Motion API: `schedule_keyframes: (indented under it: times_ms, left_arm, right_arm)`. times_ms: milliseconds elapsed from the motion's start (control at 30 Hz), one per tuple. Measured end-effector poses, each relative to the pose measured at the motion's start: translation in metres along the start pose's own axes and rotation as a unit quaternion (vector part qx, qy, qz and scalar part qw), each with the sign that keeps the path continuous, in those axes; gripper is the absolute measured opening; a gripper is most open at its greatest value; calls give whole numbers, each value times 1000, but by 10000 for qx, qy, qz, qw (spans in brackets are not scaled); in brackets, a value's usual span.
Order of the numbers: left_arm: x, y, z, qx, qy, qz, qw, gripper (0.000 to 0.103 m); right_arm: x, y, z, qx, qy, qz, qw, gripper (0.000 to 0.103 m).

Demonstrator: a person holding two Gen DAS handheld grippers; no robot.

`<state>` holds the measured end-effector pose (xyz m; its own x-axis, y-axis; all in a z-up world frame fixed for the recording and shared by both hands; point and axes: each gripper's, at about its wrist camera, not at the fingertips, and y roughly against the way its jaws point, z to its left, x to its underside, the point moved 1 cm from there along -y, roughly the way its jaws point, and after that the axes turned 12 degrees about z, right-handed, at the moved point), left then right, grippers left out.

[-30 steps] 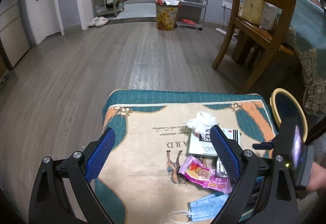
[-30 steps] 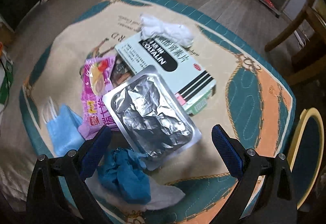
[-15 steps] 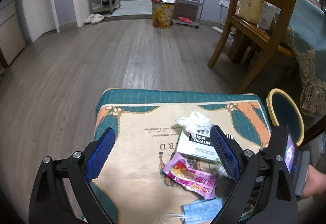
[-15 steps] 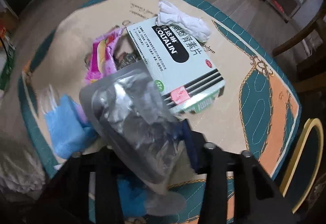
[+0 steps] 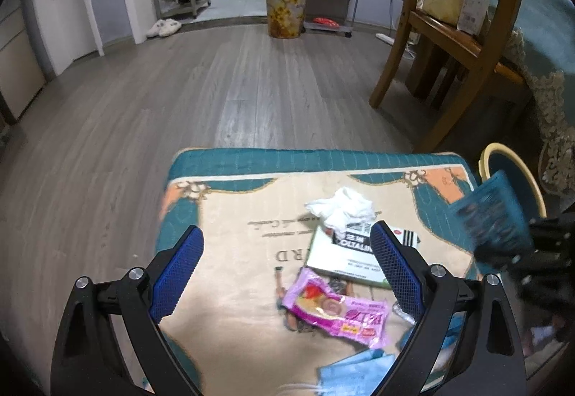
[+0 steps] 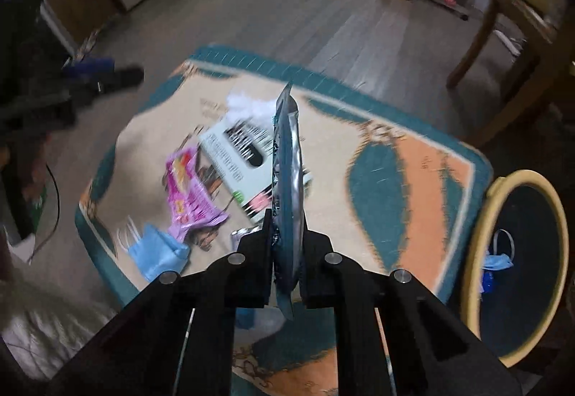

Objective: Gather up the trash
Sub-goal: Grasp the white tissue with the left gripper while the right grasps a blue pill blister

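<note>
Foil pack (image 6: 285,176): clamped edge-on in the right gripper (image 6: 284,234), lifted clear of the cloth (image 6: 402,158); long axis runs up and away from the jaws, top corner pointing toward the far floor (view is blurred).
Right gripper: jaws have just been closing, now pinched together on the pack's lower end.
Left gripper (image 5: 285,270): jaws apart, nothing between them; it hangs over the near part of the cloth.
Trash on the cloth, counted: one white tissue wad (image 5: 341,207), one medicine box (image 5: 345,259), one pink wrapper (image 5: 339,313), one blue mask (image 6: 156,248) at the near edge.
Layout: the tissue touches the box's far end; the wrapper lies just beside the box's near corner; the mask lies near the wrapper.
Bin (image 6: 478,234): one, round with a cream rim, just off the cloth's right edge; a blue scrap lies inside.
Surroundings: one wooden chair (image 5: 456,36) beyond the cloth's right side; one flowered can (image 5: 285,14) across the floor, well apart.
In the way: the pack's edge hides part of the box in the right wrist view.
</note>
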<state>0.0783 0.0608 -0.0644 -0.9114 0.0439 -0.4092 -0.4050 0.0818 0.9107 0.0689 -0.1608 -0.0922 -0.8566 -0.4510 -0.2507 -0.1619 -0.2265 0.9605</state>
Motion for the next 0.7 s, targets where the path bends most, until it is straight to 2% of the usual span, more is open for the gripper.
schedule_keyframes:
  times_ms: [67, 233, 533, 567, 600, 633, 700]
  left_arm:
    - [-2, -12, -7, 18, -71, 146, 9999, 93]
    - [-7, -53, -31, -339, -467, 529, 9969, 93]
    - [-23, -91, -53, -205, -581, 726, 9955, 91]
    - [-24, -96, -54, -180, -587, 781, 9951, 82]
    - [-26, -98, -56, -155, -583, 844, 9946, 67]
    - [-27, -101, -56, -128, -575, 914, 9941, 59]
    - [-28, -107, -57, -146, -581, 1054, 9926, 32]
  right_arm:
    - [-4, 5, -12, -70, -199, -49, 9998, 10]
    - [-8, 7, -32, -366, -539, -84, 9978, 10]
    - [-5, 7, -51, -440, -693, -50, 9966, 10]
    - [-3, 7, -54, -439, -724, -46, 9964, 10]
    - [-2, 6, -56, -436, -745, -41, 9963, 10]
    - [-1, 6, -58, -430, -762, -38, 9962, 10]
    - [1, 7, -62, -415, -793, -33, 9960, 10]
